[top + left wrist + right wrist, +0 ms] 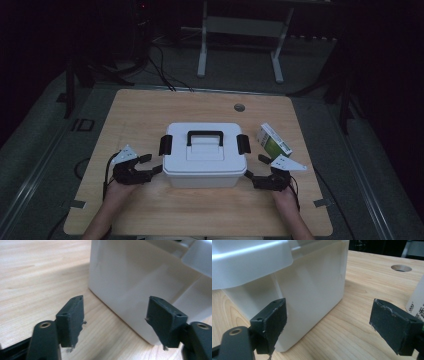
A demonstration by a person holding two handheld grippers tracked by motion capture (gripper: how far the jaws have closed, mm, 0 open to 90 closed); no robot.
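A white lidded box (205,156) is set near the middle of the counter (150,210), lid on, black carry handle (205,136) lying flat across the top, and a black latch (165,144) is seen at each end. This central placement leaves both ends within reach of the two hands.

The left claw (150,166) is held at the box's left end, near its front corner, with the jaws spread wide and nothing between them. In the left gripper view the box wall (130,290) is seen just beyond the left claw (116,315), one jaw close to the corner; contact cannot be confirmed at this angle.

The right claw (257,170) is held at the right end, likewise wide open and empty. In the right gripper view one jaw of the right claw (329,322) lies close against the box side (312,290) under the lid rim.

The symmetric flanking is judged to be preparation for working the two end latches or steadying the box from both sides.

A small green-and-white carton (273,140) lies tilted on the counter to the right of the box, apart from it and just beyond the right claw. A round hole (239,107) is noted at the far edge of the counter.
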